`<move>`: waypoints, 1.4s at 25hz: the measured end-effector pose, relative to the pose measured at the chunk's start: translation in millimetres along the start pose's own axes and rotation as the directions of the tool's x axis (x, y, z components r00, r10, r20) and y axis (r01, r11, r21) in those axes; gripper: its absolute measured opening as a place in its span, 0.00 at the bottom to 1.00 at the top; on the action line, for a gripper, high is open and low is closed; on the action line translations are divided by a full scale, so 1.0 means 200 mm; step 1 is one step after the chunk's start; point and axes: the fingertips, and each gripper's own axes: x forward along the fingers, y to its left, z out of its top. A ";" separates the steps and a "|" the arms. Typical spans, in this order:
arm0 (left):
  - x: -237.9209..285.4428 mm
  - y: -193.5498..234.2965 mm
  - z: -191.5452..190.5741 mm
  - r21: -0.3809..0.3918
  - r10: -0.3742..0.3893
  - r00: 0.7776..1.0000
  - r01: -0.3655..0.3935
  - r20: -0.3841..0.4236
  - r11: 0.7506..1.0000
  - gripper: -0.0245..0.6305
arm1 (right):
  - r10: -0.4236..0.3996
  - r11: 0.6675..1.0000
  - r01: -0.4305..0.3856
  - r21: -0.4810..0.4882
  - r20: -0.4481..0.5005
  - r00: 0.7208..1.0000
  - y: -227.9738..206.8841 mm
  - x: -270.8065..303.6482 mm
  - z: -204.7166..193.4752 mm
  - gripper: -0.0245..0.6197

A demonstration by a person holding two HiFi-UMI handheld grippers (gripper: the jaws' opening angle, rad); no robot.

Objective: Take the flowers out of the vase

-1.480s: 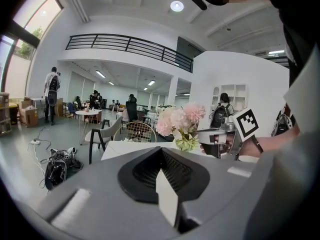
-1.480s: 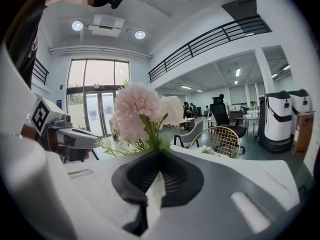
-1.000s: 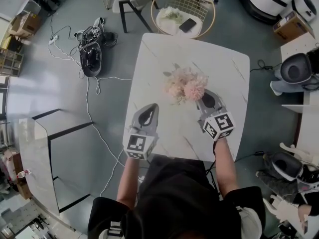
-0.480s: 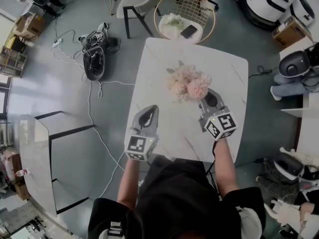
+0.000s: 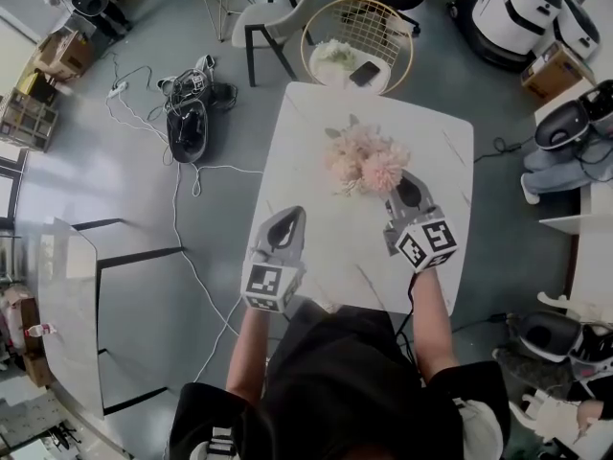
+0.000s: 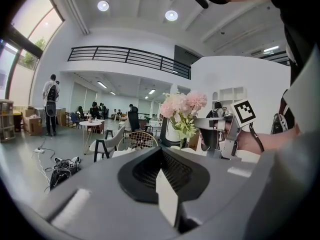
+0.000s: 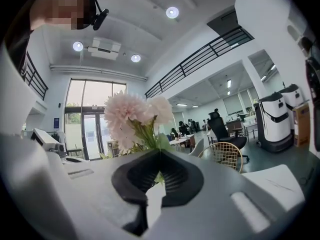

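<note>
The right gripper [image 5: 401, 186] has its jaws clamped on the stems of the pink flowers [image 5: 367, 161], held above the white table [image 5: 305, 147]; the left gripper [image 5: 288, 219] is closed on nothing; no vase shows, so removal seems done.

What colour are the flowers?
The flowers are pale pink with green stems and leaves; the right gripper view shows them best.

The head view looks steeply down from high above the person onto the white table [image 5: 306, 161]. Each gripper view faces level along its own jaws. All three share the pink flowers [image 5: 369, 161], at one o'clock from overhead and nearest in the right gripper view.
</note>
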 end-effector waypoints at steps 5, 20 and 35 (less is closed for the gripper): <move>-0.06 -0.01 0.03 0.006 0.005 1.000 -0.005 0.021 1.000 0.05 | 0.000 1.000 0.001 -0.012 0.023 1.000 0.05 -0.03 0.06 0.04; -0.22 -0.09 0.12 0.025 -0.003 0.997 0.001 0.073 1.000 0.05 | -0.003 0.998 0.009 -0.060 0.107 0.994 0.18 -0.19 0.28 0.04; -0.29 -0.28 0.10 0.047 -0.063 0.995 0.059 0.079 0.997 0.05 | -0.124 0.987 0.133 -0.086 0.107 0.986 0.11 -0.52 0.22 0.04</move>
